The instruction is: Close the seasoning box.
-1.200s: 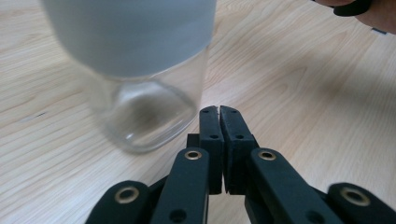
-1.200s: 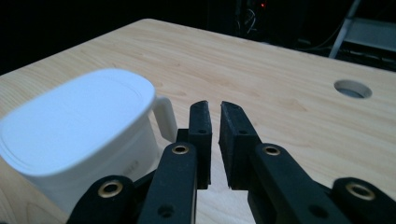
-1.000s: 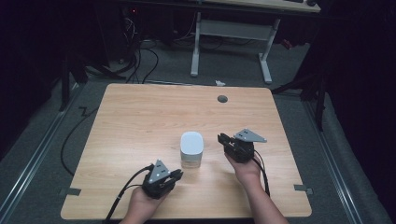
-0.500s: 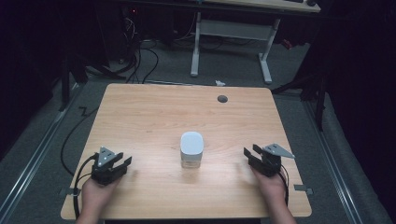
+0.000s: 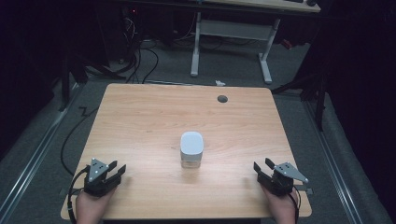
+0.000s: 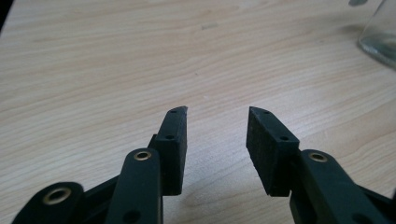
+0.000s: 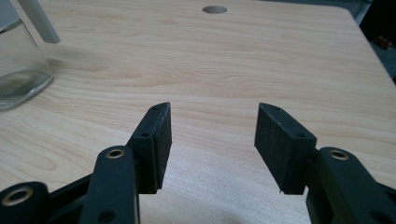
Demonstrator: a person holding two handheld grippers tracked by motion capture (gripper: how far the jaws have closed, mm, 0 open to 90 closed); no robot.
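Right now the clear glass jar with a white square lid (image 5: pixel 192 149) stands upright near the middle of the light wooden desk (image 5: pixel 140 121), touched by nothing. Both hands sit low at the near edge, well apart from the jar and from each other, one toward each near corner.

On the left side of the high view, the left gripper (image 5: pixel 115 170) rests just above the wood, a hand (image 5: pixel 91 205) behind it and its black cable (image 5: pixel 71 205) looping off the edge. Its jaws have just been opening and stand wide apart with only bare wood grain between them; the left gripper view shows the same gap (image 6: pixel 217 135), with the glass foot of the jar (image 6: pixel 380 37) off at the upper right corner.

At the other near corner, the right gripper (image 5: pixel 262 165) carries a grey three-cornered plate (image 5: pixel 290 171) on top and points toward the far side of the desk. Its jaws have also just been opening and are spread with nothing between them (image 7: pixel 212 140). From that gripper's view the jar's clear lower body (image 7: pixel 18 70) sits at the far left, and a small round hole in the desk (image 7: pixel 214 9) lies near the far edge, also visible from above (image 5: pixel 222 99)
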